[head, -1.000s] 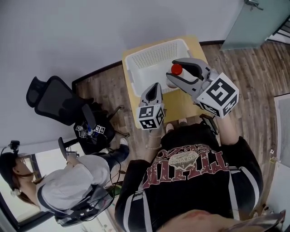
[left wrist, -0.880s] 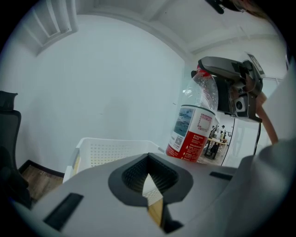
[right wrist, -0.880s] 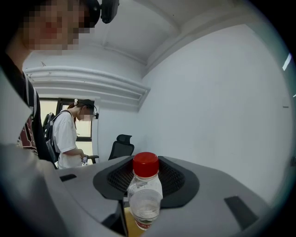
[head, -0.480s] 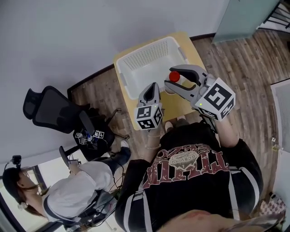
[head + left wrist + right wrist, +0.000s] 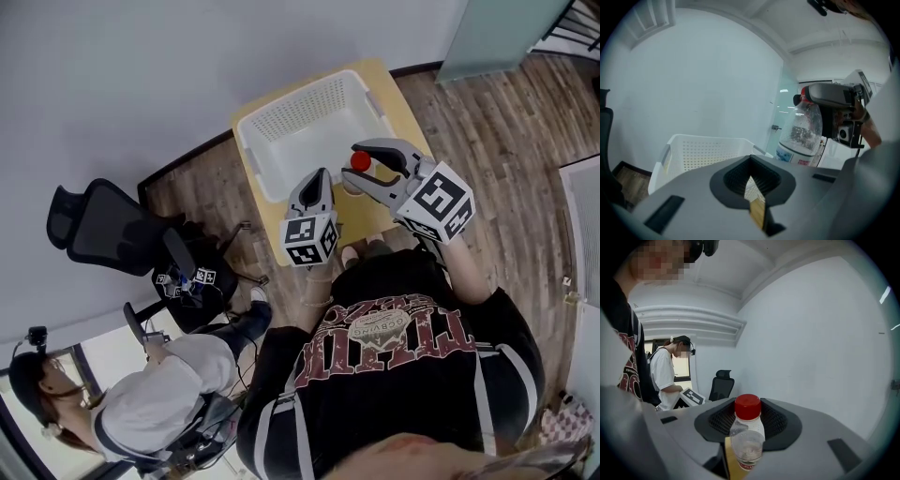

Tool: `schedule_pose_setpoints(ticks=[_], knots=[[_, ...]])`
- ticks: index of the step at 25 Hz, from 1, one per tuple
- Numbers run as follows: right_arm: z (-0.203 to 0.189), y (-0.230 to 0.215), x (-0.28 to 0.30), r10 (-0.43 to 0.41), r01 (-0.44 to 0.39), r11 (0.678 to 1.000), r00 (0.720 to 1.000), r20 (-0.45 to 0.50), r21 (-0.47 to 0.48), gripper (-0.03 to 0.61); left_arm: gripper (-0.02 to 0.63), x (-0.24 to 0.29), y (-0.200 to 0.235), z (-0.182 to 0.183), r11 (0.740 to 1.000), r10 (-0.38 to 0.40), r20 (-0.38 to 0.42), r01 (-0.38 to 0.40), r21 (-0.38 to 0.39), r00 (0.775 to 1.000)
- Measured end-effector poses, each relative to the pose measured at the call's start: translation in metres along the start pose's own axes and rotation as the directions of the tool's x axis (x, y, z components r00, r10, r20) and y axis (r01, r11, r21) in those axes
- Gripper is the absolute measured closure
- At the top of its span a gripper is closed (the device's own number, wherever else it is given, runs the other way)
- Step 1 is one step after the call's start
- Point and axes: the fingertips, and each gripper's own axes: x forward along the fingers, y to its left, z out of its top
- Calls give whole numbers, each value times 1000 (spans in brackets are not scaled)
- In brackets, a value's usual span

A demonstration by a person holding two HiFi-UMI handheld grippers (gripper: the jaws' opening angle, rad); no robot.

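While hanging above the yellow surface (image 5: 401,108), by the near right corner of the white basket (image 5: 302,90), risks a fall outside the wall rather than inside; hard to tell from above whether already past the rim. Could also clip that rim if carried forward too low.

Right gripper (image 5: 355,168): jaws closed on the neck of the clear plastic bottle (image 5: 747,441), just under the red cap (image 5: 747,406), body dangling free below. Thin, slick neck, so liable to swing or slide out with any jolt or slackened squeeze.

Left gripper (image 5: 318,178): jaws drawn together on nothing, only a sliver of surface and basket showing between them, held low just beside the bottle. Close enough to knock the hanging body during a sideways move.

Looks nearly empty, hence light, and apt to bounce or roll off if let go from this height.
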Motion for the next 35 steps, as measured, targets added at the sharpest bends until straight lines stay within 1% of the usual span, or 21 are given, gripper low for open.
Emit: schedule_pose_setpoints(ticks=[4, 8, 15, 21, 30, 35], knots=[[-22, -4, 7, -2, 2, 1000, 1000, -21, 27, 414, 569, 0, 1, -3, 1000, 1, -8, -1, 1, 1000], [-42, -5, 15, -5, 6, 1000, 999, -54, 26, 414, 569, -1, 1, -3, 1000, 3, -11, -3, 2, 1000], [-70, -5, 26, 15, -11, 998, 997, -81, 54, 414, 569, -2, 1, -5, 1000, 3, -15, -3, -2, 1000], [-93, 4, 37, 12, -9, 1000, 994, -110, 27, 414, 569, -8, 7, -13, 1000, 8, -19, -9, -11, 1000], [-126, 7, 52, 4, -3, 1000, 988, -158, 12, 414, 569, -11, 15, -16, 1000, 12, -25, -13, -20, 1000], [-142, 7, 50, 9, -9, 1000, 988, -153, 2, 414, 569, -9, 11, -18, 1000, 19, -25, -19, -23, 1000]])
